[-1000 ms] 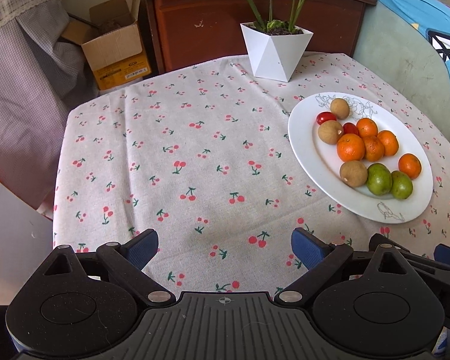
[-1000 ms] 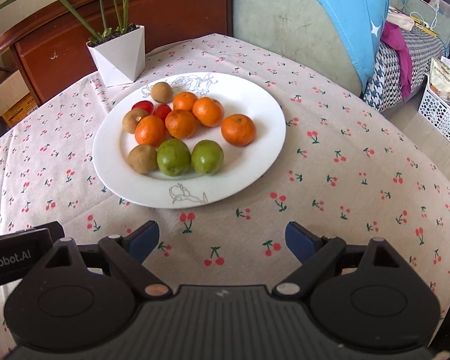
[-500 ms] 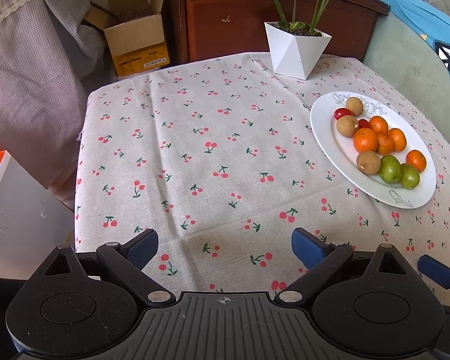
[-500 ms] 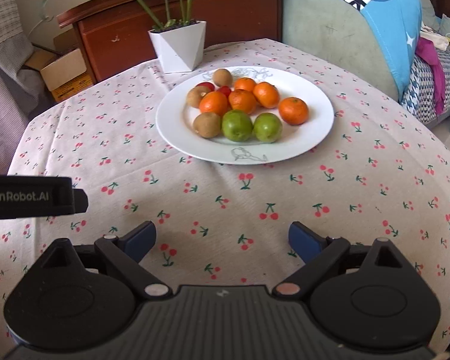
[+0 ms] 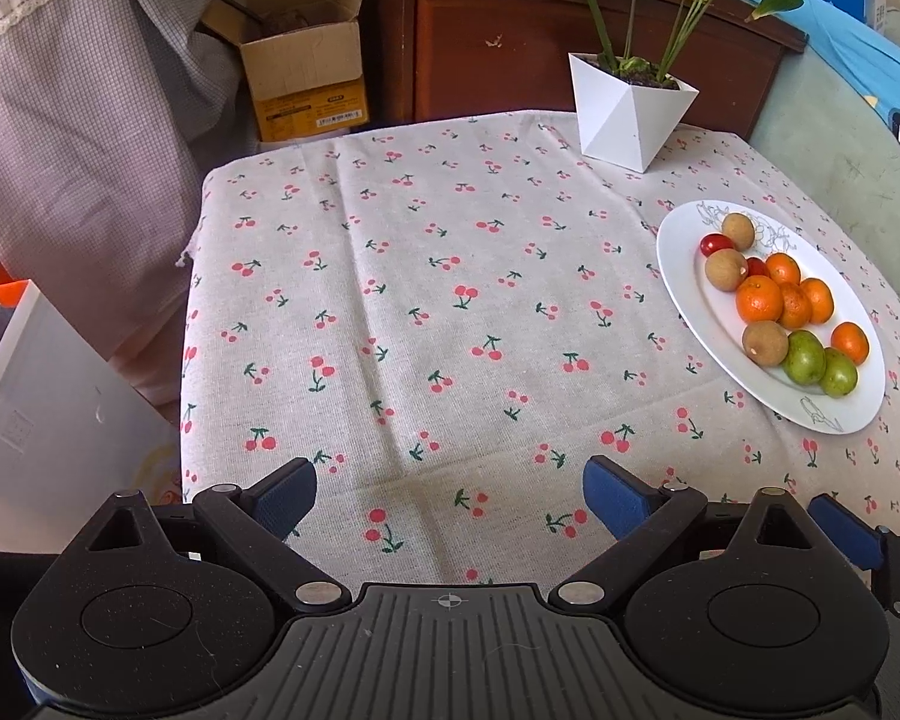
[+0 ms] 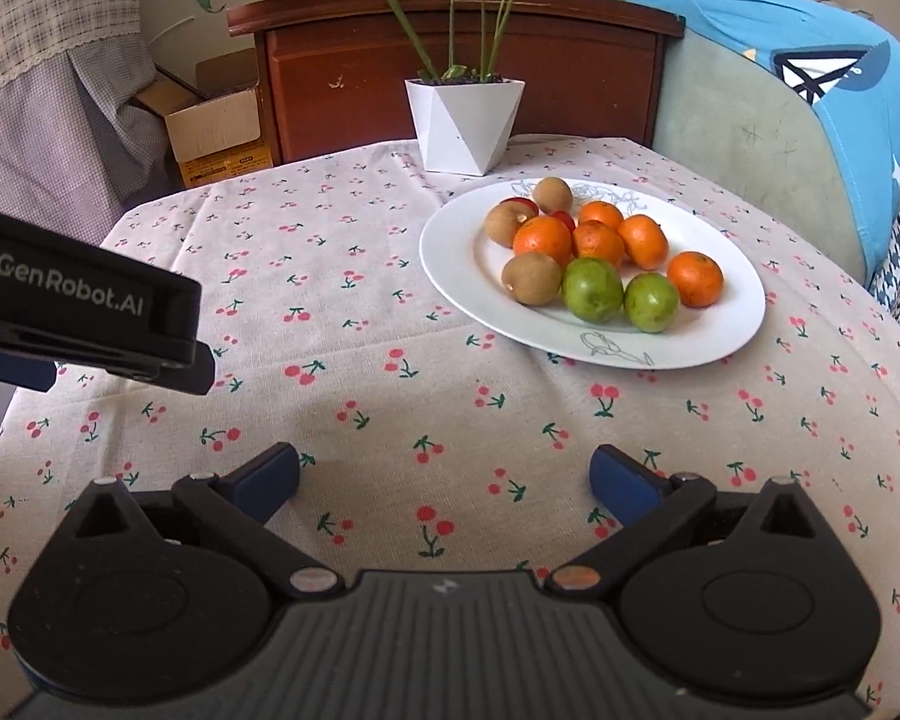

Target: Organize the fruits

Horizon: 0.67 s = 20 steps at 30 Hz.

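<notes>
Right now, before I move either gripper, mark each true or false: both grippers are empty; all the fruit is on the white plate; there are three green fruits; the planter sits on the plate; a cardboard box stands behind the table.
1. Both grippers are empty: true. Left gripper is open; right gripper is opening on nothing.
2. All fruit is on the white plate: true.
3. Three green fruits: false. Two green fruits.
4. Planter on plate: false. It stands on the tablecloth, behind the plate.
5. Cardboard box behind the table: true.

ahead of your fingers [image 6: 624, 483], coarse matt woven cloth [image 6: 390, 420] lies under a glossy white ceramic-looking plate [image 6: 732, 324].
</notes>
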### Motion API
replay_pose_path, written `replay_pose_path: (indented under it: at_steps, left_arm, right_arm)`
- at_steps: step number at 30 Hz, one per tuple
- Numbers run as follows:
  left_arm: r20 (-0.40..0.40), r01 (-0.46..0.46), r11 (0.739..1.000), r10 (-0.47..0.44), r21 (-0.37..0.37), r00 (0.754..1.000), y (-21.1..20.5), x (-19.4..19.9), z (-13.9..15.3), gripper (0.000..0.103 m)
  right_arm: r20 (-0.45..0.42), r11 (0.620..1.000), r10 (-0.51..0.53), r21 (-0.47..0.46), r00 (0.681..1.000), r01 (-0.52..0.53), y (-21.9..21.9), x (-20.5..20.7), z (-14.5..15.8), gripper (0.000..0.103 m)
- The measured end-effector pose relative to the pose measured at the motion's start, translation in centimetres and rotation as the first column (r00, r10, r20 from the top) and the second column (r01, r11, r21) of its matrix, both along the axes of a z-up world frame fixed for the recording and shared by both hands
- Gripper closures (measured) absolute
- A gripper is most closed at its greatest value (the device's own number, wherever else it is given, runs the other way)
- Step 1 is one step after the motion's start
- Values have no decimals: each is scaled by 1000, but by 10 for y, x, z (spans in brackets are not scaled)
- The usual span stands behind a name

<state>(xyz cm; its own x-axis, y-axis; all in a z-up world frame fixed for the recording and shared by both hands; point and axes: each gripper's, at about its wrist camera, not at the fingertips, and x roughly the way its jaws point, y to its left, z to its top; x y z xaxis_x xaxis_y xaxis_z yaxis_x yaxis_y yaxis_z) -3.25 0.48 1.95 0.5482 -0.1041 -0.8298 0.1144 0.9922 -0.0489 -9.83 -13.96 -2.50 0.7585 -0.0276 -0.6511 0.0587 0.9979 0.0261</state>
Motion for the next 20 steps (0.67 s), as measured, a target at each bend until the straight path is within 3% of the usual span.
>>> replay_pose_path:
  at_steps: [6, 20]
  left_arm:
    - [6, -12, 1000, 12, -3, 1000, 3, 1, 1, 6]
    - [8, -34, 999, 34, 23, 999, 8, 5, -4, 6]
  right_arm:
    - [46, 999, 43, -15, 998, -42, 5, 15, -4, 1]
    - [52, 998, 61, -15, 997, -60, 7, 19, -6, 1]
